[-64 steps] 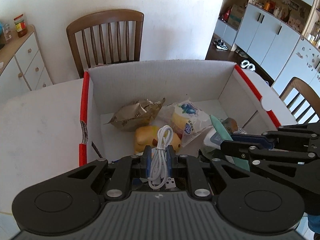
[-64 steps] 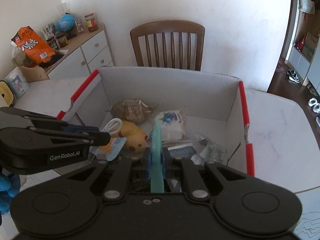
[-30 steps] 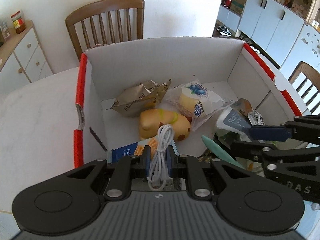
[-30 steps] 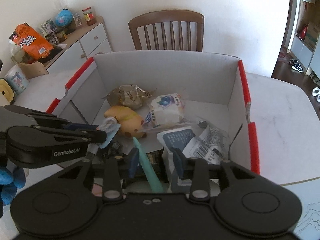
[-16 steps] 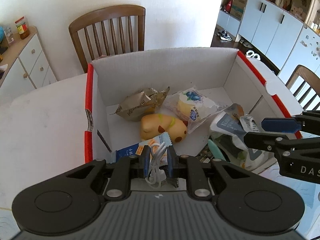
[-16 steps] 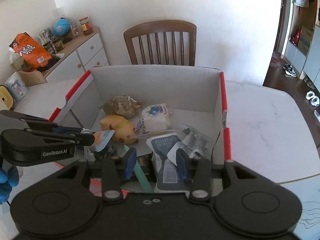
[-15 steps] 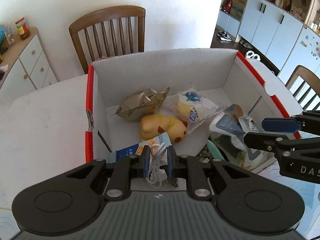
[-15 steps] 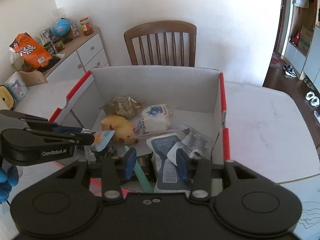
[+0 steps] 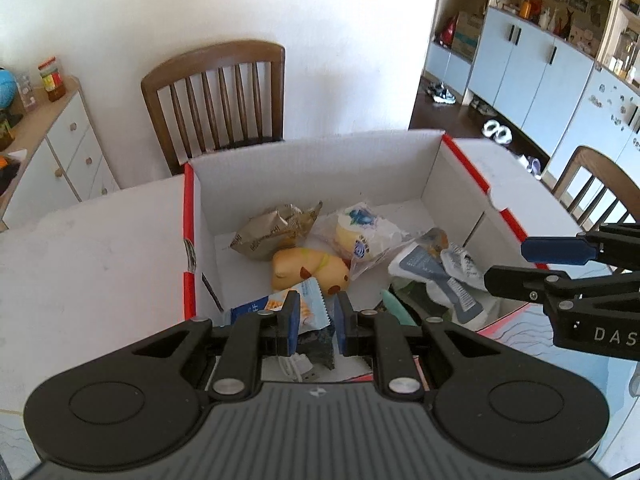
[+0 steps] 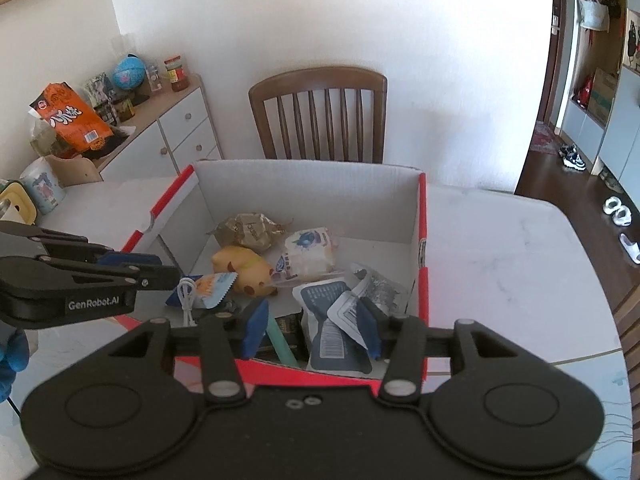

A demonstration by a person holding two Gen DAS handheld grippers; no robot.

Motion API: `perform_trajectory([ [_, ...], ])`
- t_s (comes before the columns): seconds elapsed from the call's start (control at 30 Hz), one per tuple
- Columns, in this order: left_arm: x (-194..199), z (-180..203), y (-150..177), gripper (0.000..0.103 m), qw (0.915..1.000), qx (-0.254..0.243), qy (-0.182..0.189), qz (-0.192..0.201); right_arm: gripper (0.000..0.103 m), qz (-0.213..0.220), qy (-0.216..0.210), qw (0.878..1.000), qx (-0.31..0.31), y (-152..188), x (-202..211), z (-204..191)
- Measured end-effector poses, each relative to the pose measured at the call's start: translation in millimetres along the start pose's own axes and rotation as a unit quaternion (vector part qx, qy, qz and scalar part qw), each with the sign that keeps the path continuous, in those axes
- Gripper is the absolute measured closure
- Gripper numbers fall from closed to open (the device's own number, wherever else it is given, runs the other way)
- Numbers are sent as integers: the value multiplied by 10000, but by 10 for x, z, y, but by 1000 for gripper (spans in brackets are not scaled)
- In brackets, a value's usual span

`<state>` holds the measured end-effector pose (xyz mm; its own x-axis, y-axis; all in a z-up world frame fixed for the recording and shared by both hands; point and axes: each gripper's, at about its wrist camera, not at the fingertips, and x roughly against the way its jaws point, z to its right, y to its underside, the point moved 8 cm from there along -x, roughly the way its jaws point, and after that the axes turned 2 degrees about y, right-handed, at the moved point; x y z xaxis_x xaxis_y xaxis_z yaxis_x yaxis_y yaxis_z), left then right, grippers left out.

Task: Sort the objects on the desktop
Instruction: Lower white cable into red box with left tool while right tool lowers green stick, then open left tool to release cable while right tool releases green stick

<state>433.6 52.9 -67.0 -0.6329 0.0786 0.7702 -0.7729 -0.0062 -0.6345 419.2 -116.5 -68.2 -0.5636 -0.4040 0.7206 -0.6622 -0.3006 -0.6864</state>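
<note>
Sorted things lie in the open cardboard box [image 9: 312, 168] on the white bench [image 9: 92, 260]. A crumpled brown packet [image 9: 272, 228] and a wrapped bun [image 9: 360, 232] sit toward the far wall, with a yellow soft toy [image 9: 308, 270] just in front of them. A grey pouch [image 10: 328, 320] lies to the right. A blue-and-white snack packet [image 9: 310, 304] and a white cable [image 10: 187, 294] are at the near left corner.

The left gripper [image 9: 316, 300] hovers over that corner with its jaws almost closed. The cable's loop shows right at their tip, but I cannot tell whether it is pinched.

The right gripper [image 10: 312, 312] is over the near right part of the box. Its jaws are opening and grip nothing. A teal stick [image 10: 282, 340] lies in the box below the gap.

A wooden chair [image 9: 216, 96] stands beyond the bench's far edge.
</note>
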Motion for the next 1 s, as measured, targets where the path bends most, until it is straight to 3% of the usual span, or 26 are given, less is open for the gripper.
perform_trajectory([
  [0.27, 218, 38, 29, 86, 9998, 0, -47, 190, 49, 177, 1, 9998, 58, -3, 202, -38],
  [0.37, 298, 36, 43, 71, 9996, 6, -95, 269, 48, 229, 21, 9997, 71, 10, 268, -43],
  [0.43, 351, 39, 51, 53, 9994, 23, -84, 331, 47, 263, 27, 9996, 76, 22, 304, -47],
  [0.5, 399, 43, 65, 44, 9993, 48, -68, 373, 47, 290, 23, 9995, 97, 41, 335, -60],
  [0.57, 442, 50, 84, 44, 9992, 59, -59, 400, 45, 326, 11, 9994, 121, 62, 370, -78],
  [0.73, 538, 56, 153, 26, 9988, 45, -139, 477, 38, 463, -32, 9988, 126, 100, 485, -120],
  [0.83, 597, 40, 195, 20, 9982, 33, -252, 542, 37, 502, -38, 9987, 103, 122, 535, -114],
  [1.0, 684, 25, 256, 18, 9977, 58, -312, 606, 31, 598, -51, 9981, 123, 150, 602, -118],
])
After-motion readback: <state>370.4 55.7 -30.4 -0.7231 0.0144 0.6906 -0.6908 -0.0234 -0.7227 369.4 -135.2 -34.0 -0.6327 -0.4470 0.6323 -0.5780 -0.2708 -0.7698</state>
